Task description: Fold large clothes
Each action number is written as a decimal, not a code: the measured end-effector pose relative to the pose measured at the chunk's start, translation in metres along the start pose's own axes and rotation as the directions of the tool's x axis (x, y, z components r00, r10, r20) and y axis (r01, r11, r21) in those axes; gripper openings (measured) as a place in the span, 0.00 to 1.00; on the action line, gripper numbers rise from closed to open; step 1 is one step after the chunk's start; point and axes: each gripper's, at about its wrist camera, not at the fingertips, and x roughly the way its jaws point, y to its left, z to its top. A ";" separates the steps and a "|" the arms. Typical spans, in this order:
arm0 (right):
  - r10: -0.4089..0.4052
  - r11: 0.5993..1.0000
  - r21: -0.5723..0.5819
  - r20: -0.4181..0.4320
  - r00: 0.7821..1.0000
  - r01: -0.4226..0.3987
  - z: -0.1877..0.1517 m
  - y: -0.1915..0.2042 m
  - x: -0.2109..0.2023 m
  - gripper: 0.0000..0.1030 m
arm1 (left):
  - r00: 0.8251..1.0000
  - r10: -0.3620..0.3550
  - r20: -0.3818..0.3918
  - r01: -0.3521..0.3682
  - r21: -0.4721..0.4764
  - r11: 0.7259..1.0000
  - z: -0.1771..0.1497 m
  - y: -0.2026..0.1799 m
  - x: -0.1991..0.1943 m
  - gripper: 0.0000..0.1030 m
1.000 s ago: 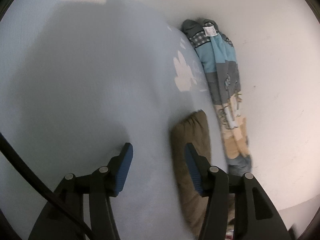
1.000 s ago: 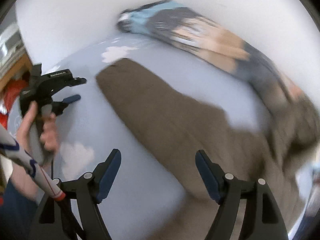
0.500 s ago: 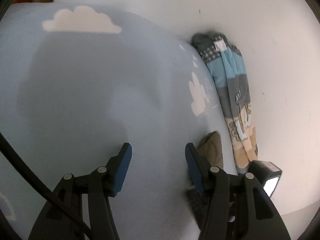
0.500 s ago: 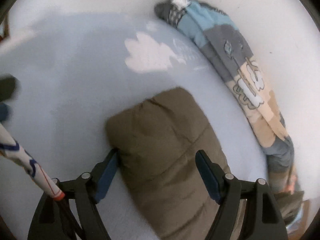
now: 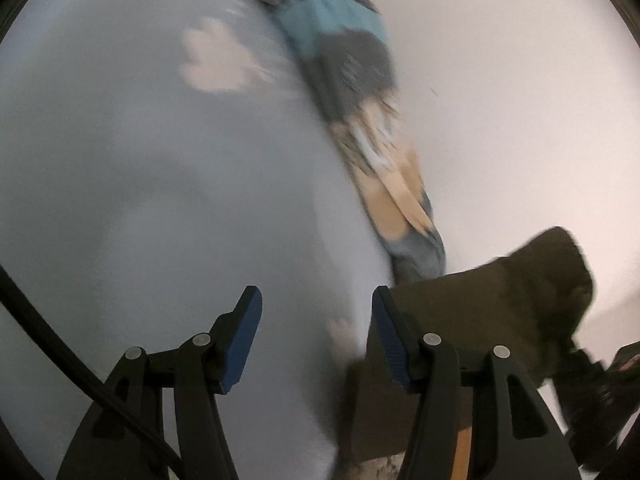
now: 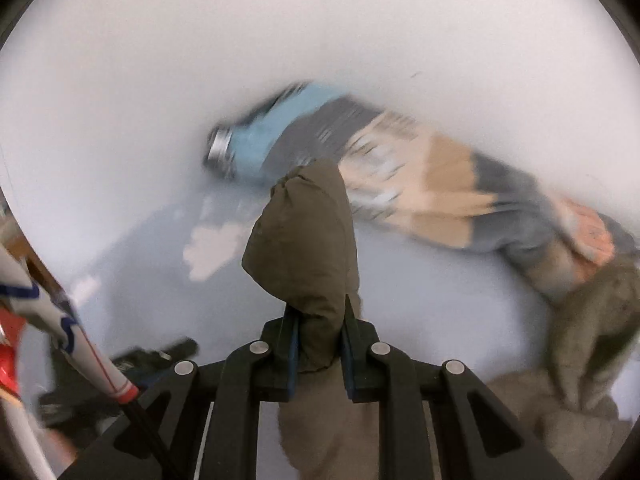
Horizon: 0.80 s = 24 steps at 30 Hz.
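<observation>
Olive-brown padded garment [image 6: 304, 248] pinched at one end in the just-closed right gripper [image 6: 318, 344], rest trailing toward the bed's [image 5: 160, 200] right edge; left gripper [image 5: 316, 340] partly open, empty; probably mid-lift, next likely gripping a second corner to spread it.

My left gripper [image 5: 316, 336] has black angular arms, each ending in a finger faced with a ribbed blue pad [image 5: 243, 336], and round silver screws [image 5: 201, 339] sit at the pivots. A black cable [image 5: 48, 332] curves across its left side. My right gripper [image 6: 319, 344] is built the same: black linkage, blue pads, silver screws [image 6: 259, 347]. My sleeve [image 6: 76, 344] is white with blue and red trim.
</observation>
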 end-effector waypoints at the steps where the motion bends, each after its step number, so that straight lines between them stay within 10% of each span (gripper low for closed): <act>1: -0.009 1.000 0.023 0.023 1.000 0.008 0.003 -0.016 -0.018 0.17 | 1.000 -0.003 -0.025 0.004 0.046 0.999 -0.009 -0.018 0.008 0.58; 9: -0.153 0.971 0.205 0.134 0.979 0.124 -0.013 -0.166 -0.153 0.17 | 0.975 0.005 -0.222 0.056 0.265 0.963 -0.089 -0.115 0.074 0.60; 15: -0.238 0.922 0.329 0.070 0.969 0.203 -0.068 -0.267 -0.194 0.17 | 0.942 0.136 -0.306 0.043 0.513 0.857 -0.184 -0.186 0.131 0.60; 24: -0.239 0.837 0.494 -0.055 0.970 0.234 -0.163 -0.376 -0.189 0.17 | 0.886 0.375 -0.273 -0.087 0.696 0.713 -0.249 -0.186 0.194 0.61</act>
